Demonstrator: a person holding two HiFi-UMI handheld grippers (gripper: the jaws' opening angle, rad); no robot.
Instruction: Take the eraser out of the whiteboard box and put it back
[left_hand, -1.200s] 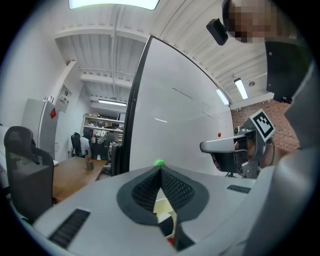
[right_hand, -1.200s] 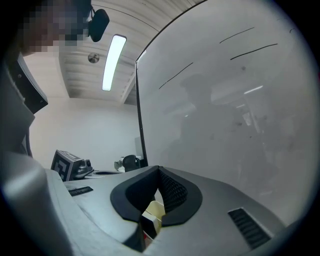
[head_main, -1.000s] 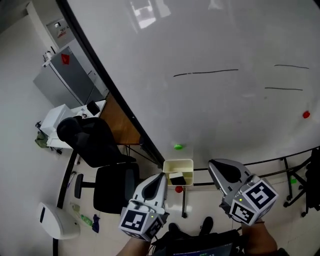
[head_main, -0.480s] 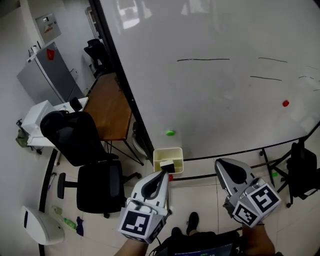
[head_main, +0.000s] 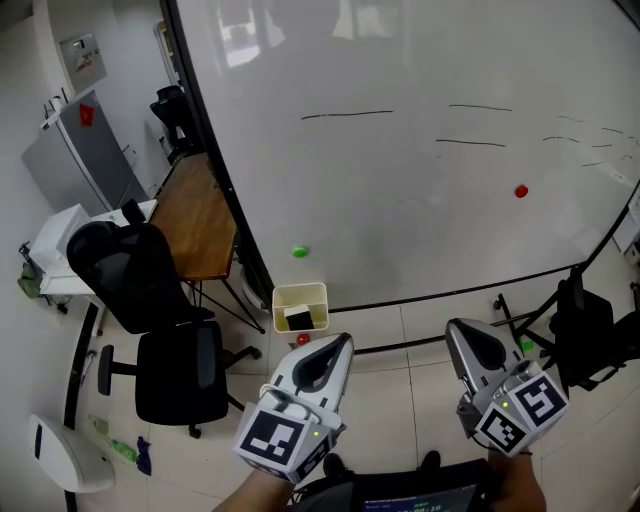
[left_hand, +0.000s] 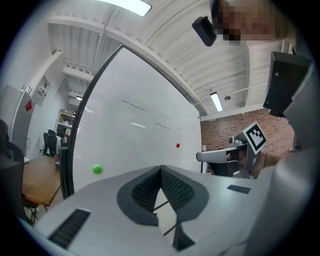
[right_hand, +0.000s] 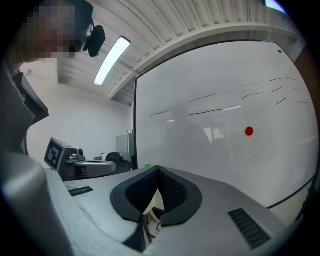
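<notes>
Both tongs are clenched and empty here: left tongs and right tongs side by side, tips toward the whiteboard, jaws pressed together with nothing between them. The dark eraser sits inside the pale yellow box at the board's lower edge, just ahead of the left tongs and slightly to their left, well apart from the right tongs. A green magnet sits above the box.
</notes>
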